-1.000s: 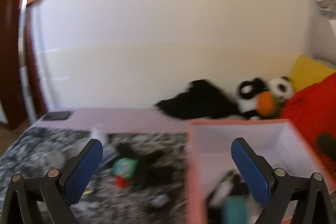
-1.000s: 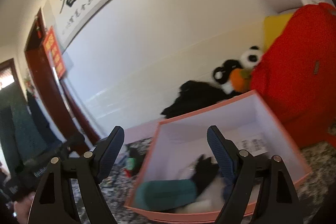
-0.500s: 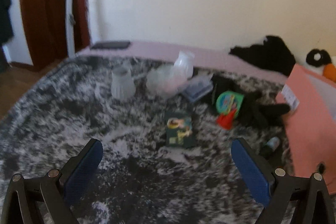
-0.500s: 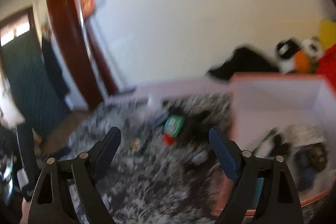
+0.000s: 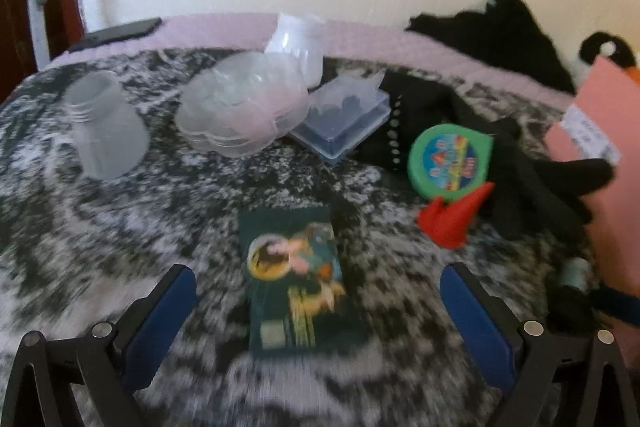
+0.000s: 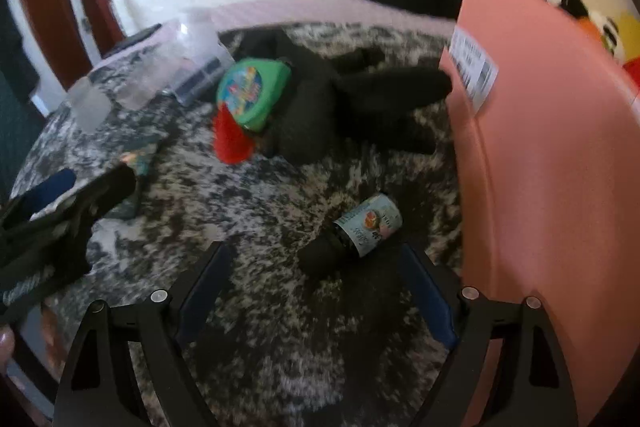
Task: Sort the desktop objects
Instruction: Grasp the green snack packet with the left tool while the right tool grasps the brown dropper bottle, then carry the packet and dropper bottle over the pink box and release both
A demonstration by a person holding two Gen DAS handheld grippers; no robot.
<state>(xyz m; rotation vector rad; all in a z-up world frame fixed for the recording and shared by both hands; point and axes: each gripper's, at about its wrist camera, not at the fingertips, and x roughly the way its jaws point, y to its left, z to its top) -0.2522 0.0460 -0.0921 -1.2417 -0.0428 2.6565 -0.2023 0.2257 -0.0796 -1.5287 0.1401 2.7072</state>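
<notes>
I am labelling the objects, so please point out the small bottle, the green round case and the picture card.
small bottle (image 6: 368, 223): right wrist view, on its paper label.
green round case (image 5: 450, 157): left wrist view, on its coloured lid.
picture card (image 5: 298, 275): left wrist view, on its printed face.

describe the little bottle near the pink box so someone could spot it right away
Start at the big pink box on the right of the mottled black-and-white cover. Just beside its wall lies a small dark bottle on its side, apart from the black glove. Only it has a pale blue label and black cap.
</notes>
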